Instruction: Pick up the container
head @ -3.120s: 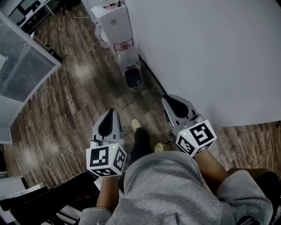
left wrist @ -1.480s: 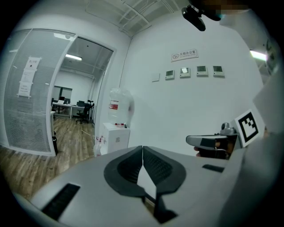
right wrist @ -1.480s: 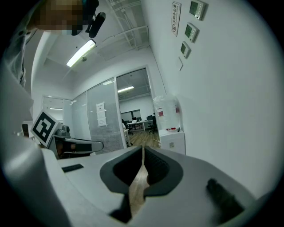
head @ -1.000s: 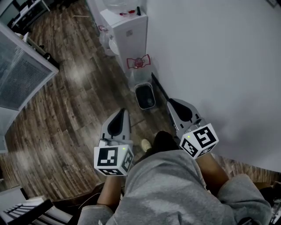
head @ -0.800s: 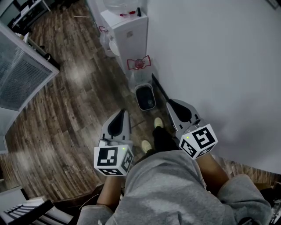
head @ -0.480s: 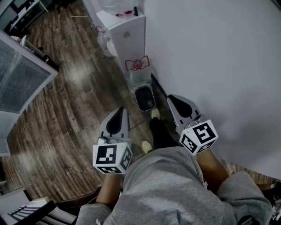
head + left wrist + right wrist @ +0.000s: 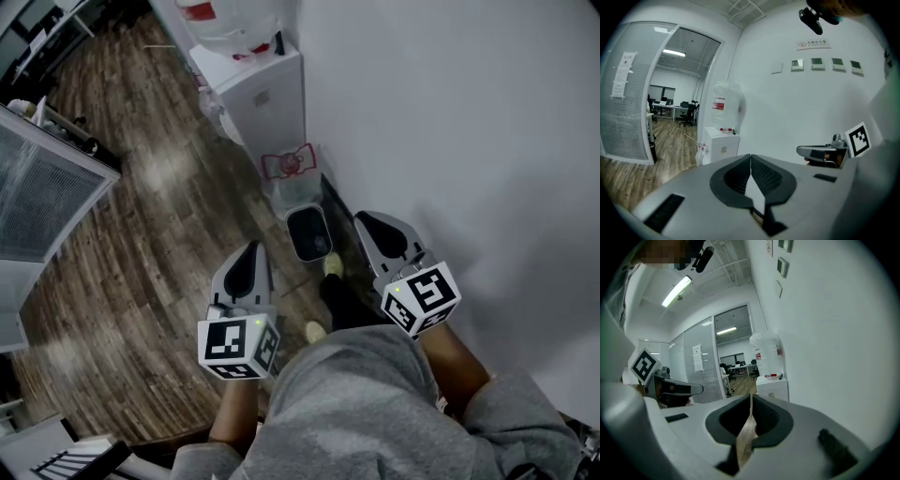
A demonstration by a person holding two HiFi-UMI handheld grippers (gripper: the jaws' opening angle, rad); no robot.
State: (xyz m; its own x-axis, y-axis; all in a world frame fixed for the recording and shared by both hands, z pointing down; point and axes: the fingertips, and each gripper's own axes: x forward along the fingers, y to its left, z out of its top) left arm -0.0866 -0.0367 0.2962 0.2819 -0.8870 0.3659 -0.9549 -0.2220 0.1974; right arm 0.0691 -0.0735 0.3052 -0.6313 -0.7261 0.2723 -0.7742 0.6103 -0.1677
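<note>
A small dark bin [image 7: 308,233] stands on the wood floor against the white wall, just below a white water dispenser [image 7: 259,92] that carries a clear bottle [image 7: 222,17]. My left gripper [image 7: 250,247] hangs over the floor left of the bin, shut and empty. My right gripper [image 7: 362,218] is close to the wall, right of the bin, also shut on nothing. In the left gripper view the jaws [image 7: 750,156] meet in front of the dispenser [image 7: 721,146]. The right gripper view shows its jaws [image 7: 750,396] shut, with the dispenser [image 7: 772,386] ahead.
A glass partition [image 7: 42,197] runs along the left, with an office of desks and chairs [image 7: 675,107] beyond it. The person's shoes [image 7: 332,265] step on the floor between the grippers. A red bow-shaped tag [image 7: 288,162] hangs on the dispenser's front.
Both grippers have travelled forward along the wall with the walking person. The bin and dispenser now sit nearer and lower in the head view. Both jaws stayed shut.
</note>
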